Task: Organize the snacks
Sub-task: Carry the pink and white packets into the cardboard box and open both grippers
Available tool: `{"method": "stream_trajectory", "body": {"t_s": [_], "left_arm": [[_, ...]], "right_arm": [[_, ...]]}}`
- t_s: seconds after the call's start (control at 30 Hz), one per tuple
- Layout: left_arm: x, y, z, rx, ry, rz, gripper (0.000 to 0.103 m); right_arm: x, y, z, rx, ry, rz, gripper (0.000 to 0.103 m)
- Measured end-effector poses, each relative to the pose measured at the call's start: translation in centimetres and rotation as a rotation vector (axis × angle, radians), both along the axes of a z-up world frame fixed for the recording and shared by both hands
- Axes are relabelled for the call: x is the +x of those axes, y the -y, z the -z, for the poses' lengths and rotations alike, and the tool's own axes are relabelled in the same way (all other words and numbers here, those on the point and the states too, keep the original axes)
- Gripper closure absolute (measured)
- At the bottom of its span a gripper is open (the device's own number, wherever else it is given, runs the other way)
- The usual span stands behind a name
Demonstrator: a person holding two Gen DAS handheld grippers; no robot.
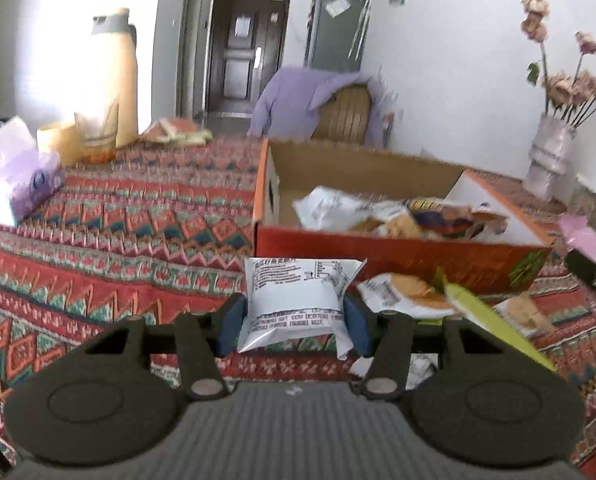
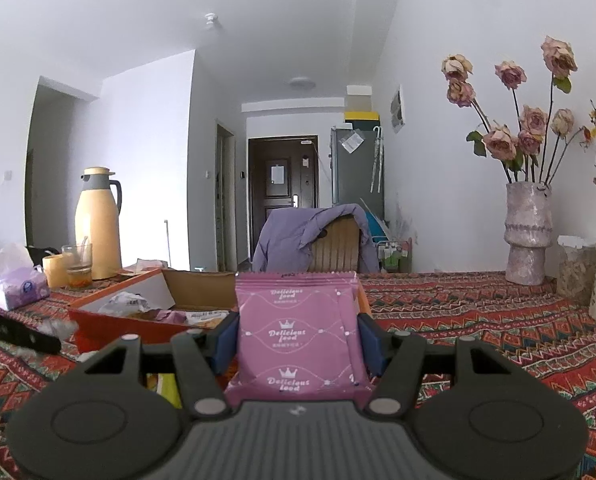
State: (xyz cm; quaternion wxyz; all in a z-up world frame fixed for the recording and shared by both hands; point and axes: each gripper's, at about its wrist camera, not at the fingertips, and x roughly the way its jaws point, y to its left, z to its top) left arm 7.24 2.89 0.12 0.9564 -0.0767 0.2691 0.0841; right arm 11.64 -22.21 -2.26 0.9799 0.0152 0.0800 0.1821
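The left tongs (image 1: 294,326) pinch a white, puffy foil snack packet with black print (image 1: 298,300), their blue pads (image 1: 234,320) pressing into its two sides. The packet hangs clear of the surface covered in a red zigzag-patterned woven cloth (image 1: 118,240), just in front of the open orange cardboard box (image 1: 398,256). Inside that box lie several crumpled snack bags (image 1: 398,212), white and orange-brown. More snack packs (image 1: 410,292) rest on the cloth against the box's near wall, one with a yellow-green edge.

The right tongs (image 2: 298,340) hold a flat pink snack packet printed "Delicious food" (image 2: 294,336) upright, gripped at both side edges. It is raised above the cloth, to the right of the box, whose far corner shows behind it.

Farther back on the surface stand a tall cream thermos jug with a grey handle (image 2: 98,224), a glass cup (image 2: 77,264), a purple tissue pack (image 2: 16,284) and a pale mottled vase of dried pink roses (image 2: 528,232).
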Motion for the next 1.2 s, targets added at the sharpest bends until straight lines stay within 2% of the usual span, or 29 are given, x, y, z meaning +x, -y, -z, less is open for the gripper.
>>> {"method": "stream_trajectory", "body": {"t_s": [0.23, 0.53, 0.9, 1.03, 1.2], "left_arm": [[0.5, 0.9, -1.9, 0.001, 0.054, 0.029, 0.049], [2.5, 2.6, -4.1, 0.021, 0.103, 0.062, 0.049], [8.2, 2.9, -6.7, 0.043, 0.133, 0.043, 0.048], [10.6, 2.9, -6.5, 0.083, 0.118, 0.016, 0.048], [13.3, 2.4, -5.8, 0.081, 0.08, -0.011, 0.048]], "right_arm": [[-0.2, -0.8, -0.5, -0.033, 0.002, -0.012, 0.042], [1.3, -2.3, -3.9, -0.058, 0.024, -0.05, 0.042], [7.7, -4.3, -6.6, -0.057, -0.081, -0.062, 0.042], [10.2, -5.1, -6.9, -0.062, -0.123, -0.06, 0.042], [12.7, -6.5, -6.4, -0.085, -0.173, -0.044, 0.042]]}}
